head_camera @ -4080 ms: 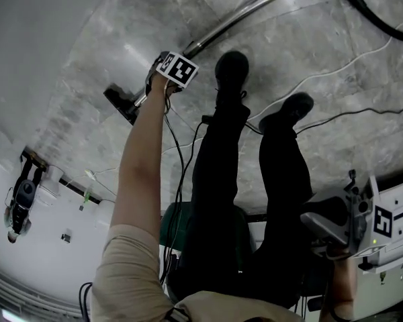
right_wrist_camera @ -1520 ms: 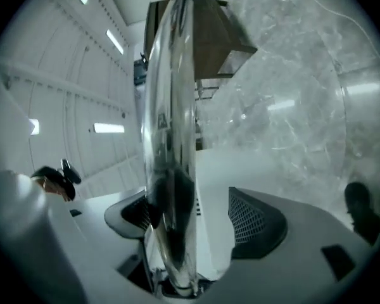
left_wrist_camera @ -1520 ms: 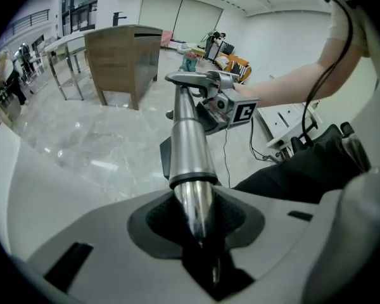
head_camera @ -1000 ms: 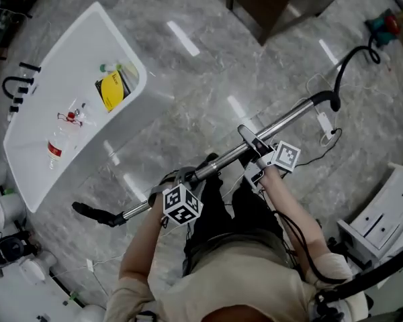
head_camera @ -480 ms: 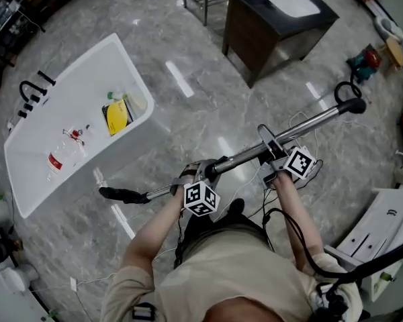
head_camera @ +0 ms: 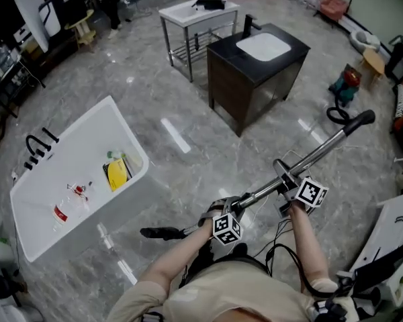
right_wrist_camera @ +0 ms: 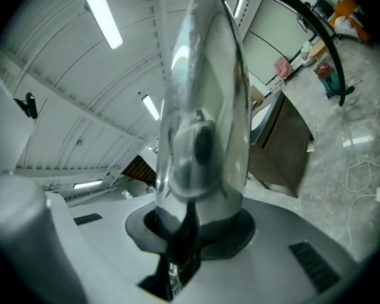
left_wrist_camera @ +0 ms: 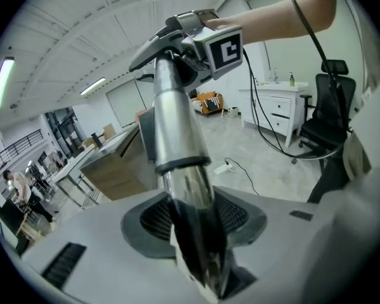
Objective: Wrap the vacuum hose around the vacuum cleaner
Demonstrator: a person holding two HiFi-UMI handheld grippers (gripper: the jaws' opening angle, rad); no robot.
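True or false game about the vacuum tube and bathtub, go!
The left hand-held gripper and the right hand-held gripper both hold the metal vacuum tube. True; the left jaws have just been opening, the right closing, with the tube between them.
The white bathtub is empty. False: a yellow thing and a bottle lie inside.
The dark cabinet has a white sink on top. True.
The tube is red. False: it is silvery.
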